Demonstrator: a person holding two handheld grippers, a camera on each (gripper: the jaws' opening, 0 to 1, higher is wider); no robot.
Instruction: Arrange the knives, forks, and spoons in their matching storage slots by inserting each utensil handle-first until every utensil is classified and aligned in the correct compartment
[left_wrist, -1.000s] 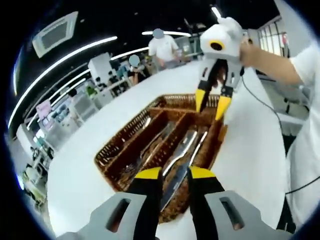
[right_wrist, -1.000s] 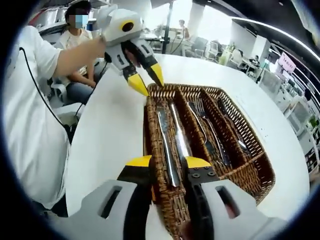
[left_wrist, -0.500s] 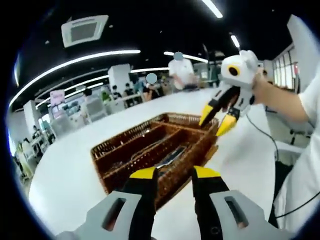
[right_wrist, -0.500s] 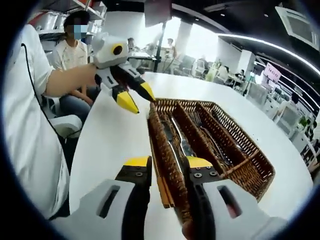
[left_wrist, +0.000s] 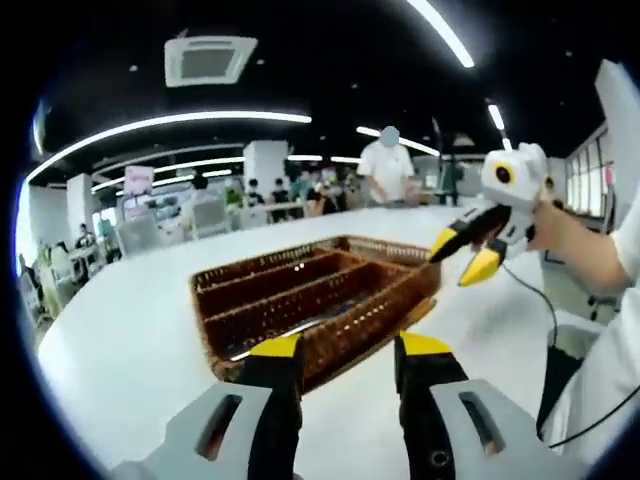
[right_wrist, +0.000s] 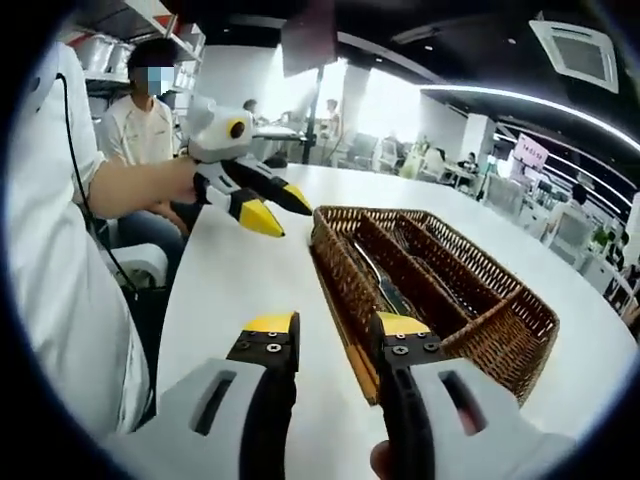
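Several utensils (right_wrist: 392, 292) lie lengthwise in the compartments of the wicker tray (right_wrist: 497, 331), which sits on the white bench (right_wrist: 240, 275) just ahead of my right gripper (right_wrist: 334, 328) and a little to the far side of its fingers; in the left gripper view the same tray (left_wrist: 330, 300) stands ahead of the left gripper (left_wrist: 338, 347), beyond its fingertips. Both pairs of fingers are spread apart and carry nothing, and both hang above the bench, clear of the tray. From these low angles I cannot tell knives from forks from spoons, nor whether each piece went in handle-first, and that is my main worry: I could take the sorting as finished while one piece sits in the wrong slot. If I go back in to correct something, a yellow fingertip could catch the woven rim and drag or tip the light tray across the smooth bench, spilling what is already aligned. Metal handles lying flat against the tray floor will be hard to pinch and may slip from the fingers. In the left gripper view the right gripper (left_wrist: 470, 254) hovers near the tray's far corner, so reaching in with both at once risks a clash over the compartments.
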